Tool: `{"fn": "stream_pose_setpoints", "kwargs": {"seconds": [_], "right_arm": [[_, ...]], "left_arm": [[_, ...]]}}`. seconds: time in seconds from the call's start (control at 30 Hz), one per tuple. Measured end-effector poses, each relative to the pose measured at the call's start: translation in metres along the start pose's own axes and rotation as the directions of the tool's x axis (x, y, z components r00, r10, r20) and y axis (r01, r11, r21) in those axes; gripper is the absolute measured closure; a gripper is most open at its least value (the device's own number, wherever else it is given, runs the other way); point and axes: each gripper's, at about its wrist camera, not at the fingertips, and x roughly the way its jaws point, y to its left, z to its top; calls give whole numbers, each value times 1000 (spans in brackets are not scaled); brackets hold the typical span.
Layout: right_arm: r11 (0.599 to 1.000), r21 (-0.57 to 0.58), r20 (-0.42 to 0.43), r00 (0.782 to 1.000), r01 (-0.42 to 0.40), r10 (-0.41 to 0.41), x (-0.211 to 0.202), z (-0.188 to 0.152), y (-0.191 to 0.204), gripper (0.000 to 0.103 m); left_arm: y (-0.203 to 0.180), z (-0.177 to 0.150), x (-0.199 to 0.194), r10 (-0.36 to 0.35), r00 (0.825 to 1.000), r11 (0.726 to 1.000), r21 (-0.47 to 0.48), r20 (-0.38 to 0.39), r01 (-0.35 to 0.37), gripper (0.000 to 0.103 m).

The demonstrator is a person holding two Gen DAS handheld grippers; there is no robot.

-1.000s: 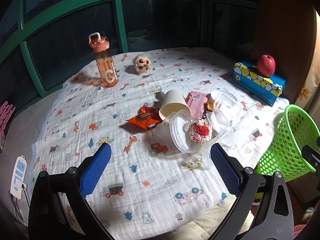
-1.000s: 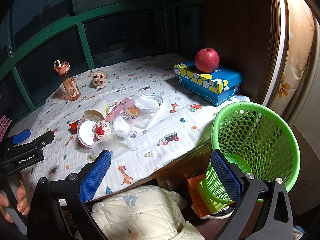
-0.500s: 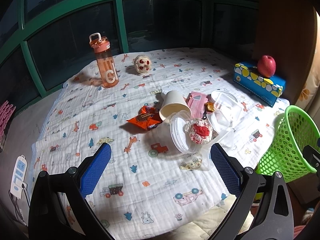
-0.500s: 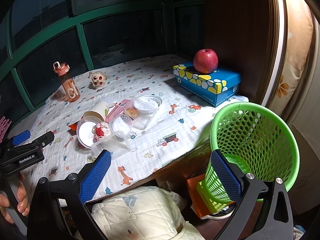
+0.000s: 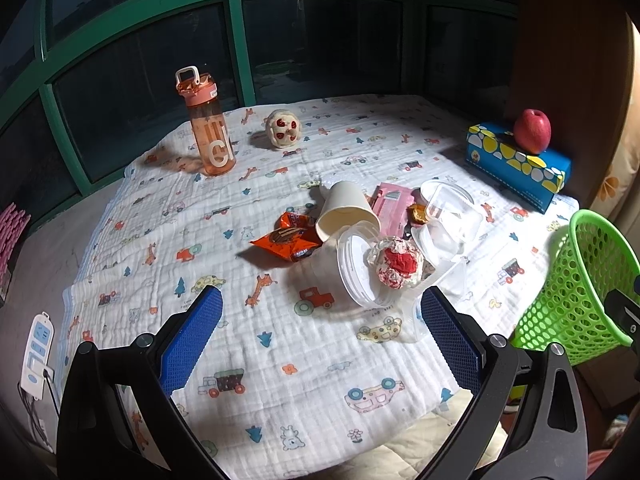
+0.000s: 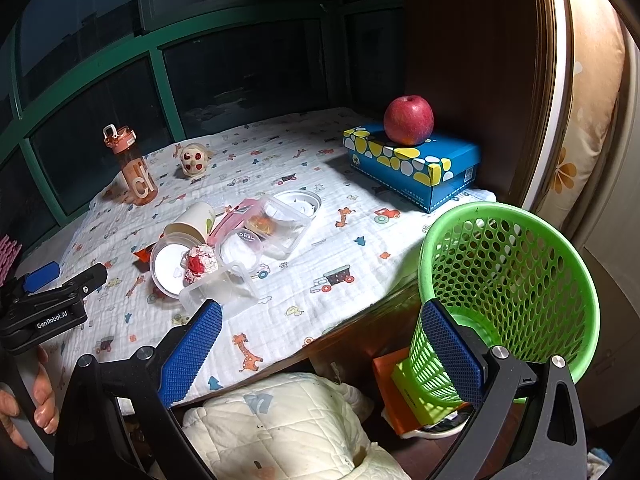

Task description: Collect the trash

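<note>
A heap of trash lies mid-table: an orange snack wrapper [image 5: 286, 240], a tipped paper cup [image 5: 346, 210], a pink packet [image 5: 390, 200], clear plastic tubs [image 5: 452, 216] and a crumpled red-and-white wrapper [image 5: 396, 262] resting in a round lid. The same heap shows in the right wrist view, with the crumpled wrapper [image 6: 199, 265] near its left side. A green mesh basket [image 6: 508, 284] stands off the table's right edge. My left gripper [image 5: 322, 332] hovers open just short of the heap. My right gripper [image 6: 320, 350] is open by the table's front edge, its right finger against the basket.
An orange water bottle [image 5: 208, 136] and a small plush toy [image 5: 282, 128] stand at the back. A blue box [image 5: 516, 164] with a red apple [image 5: 532, 130] sits at the right. A patterned cloth [image 5: 280, 360] covers the table. A power strip [image 5: 36, 354] lies left; bedding [image 6: 280, 428] lies below.
Both views have shifted only slightly; the right wrist view has drifted a little so the basket sits lower. Nothing was grasped or moved.
</note>
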Motion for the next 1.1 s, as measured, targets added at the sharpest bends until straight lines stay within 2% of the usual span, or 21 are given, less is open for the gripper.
{"fn": "stream_pose_setpoints", "kwargs": {"seconds": [0.6, 1.1], "right_arm": [[1000, -7, -29, 1000, -11, 11, 21, 4, 3, 6], [998, -49, -57, 998, -43, 40, 49, 16, 17, 6]], "left_arm": [[1, 9, 19, 11, 1000, 1000, -1, -21, -11, 5], [28, 23, 33, 47, 998, 998, -44, -28, -49, 5]]}}
